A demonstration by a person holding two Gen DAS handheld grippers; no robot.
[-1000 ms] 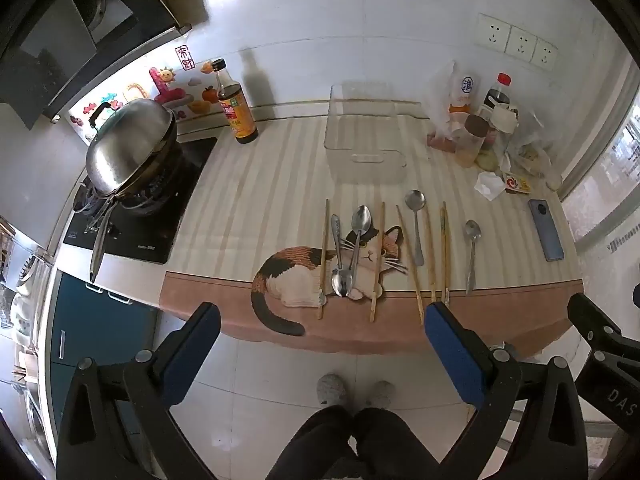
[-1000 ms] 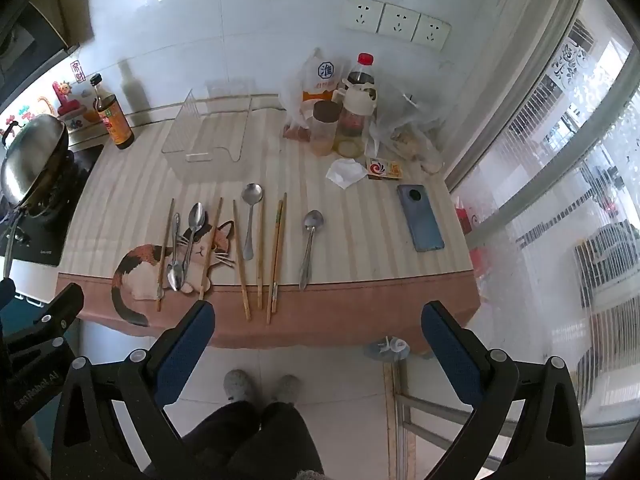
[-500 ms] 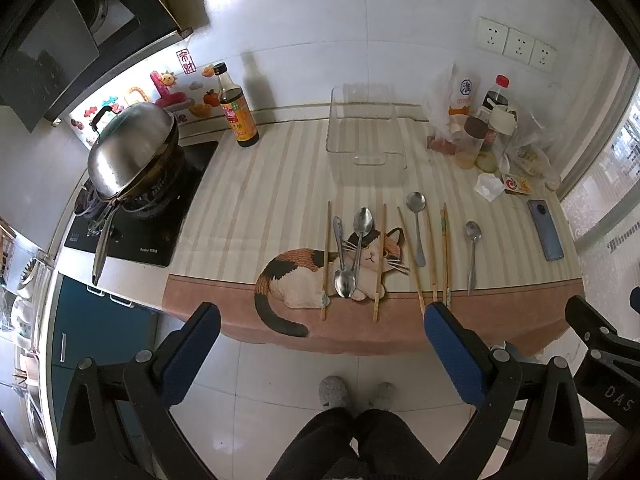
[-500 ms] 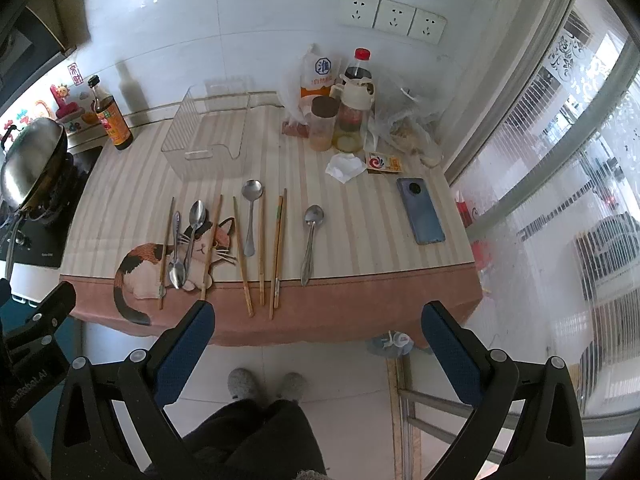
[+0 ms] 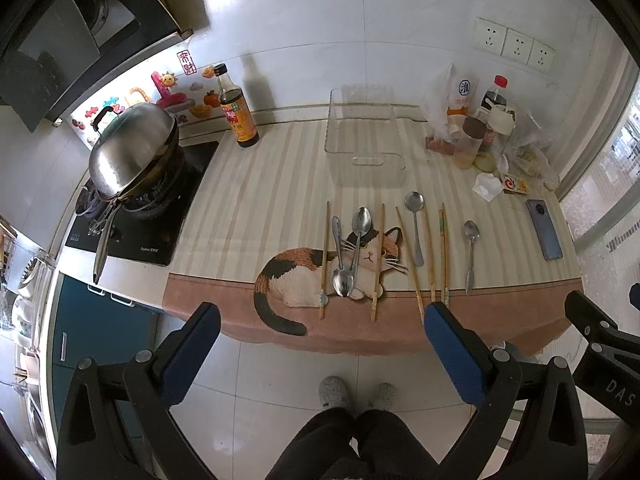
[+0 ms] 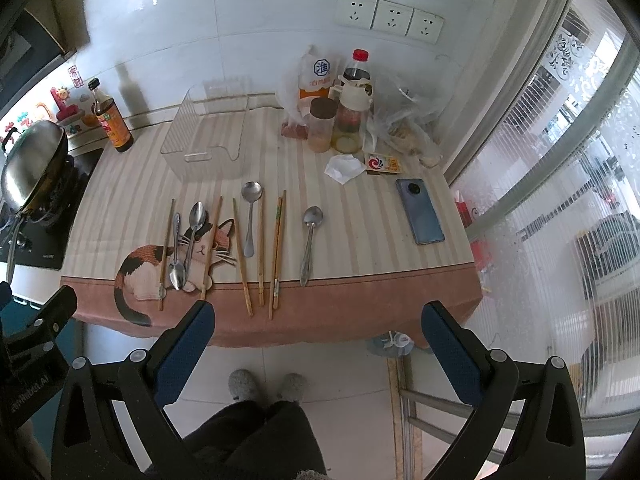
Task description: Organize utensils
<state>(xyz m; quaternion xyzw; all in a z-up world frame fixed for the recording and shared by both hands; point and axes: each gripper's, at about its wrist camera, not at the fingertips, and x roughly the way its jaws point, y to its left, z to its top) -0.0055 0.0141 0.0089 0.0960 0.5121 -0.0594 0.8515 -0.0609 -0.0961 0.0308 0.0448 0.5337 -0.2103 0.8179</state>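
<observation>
Both grippers — left gripper (image 5: 322,336) and right gripper (image 6: 316,334) — hover spread wide, empty, short of the counter. Spoons (image 5: 414,227) and chopsticks (image 5: 443,254) lie in a row before the clear bin (image 5: 364,140) — likely their destination.

The left tongs (image 5: 320,344) hang wide apart above the floor, holding nothing, short of the surface (image 5: 248,208). At 12 o'clock, spoons (image 5: 415,226) and chopsticks (image 5: 324,258) lie in a row before a clear bin (image 5: 364,152). At 10 o'clock sits a wok (image 5: 134,152).
</observation>
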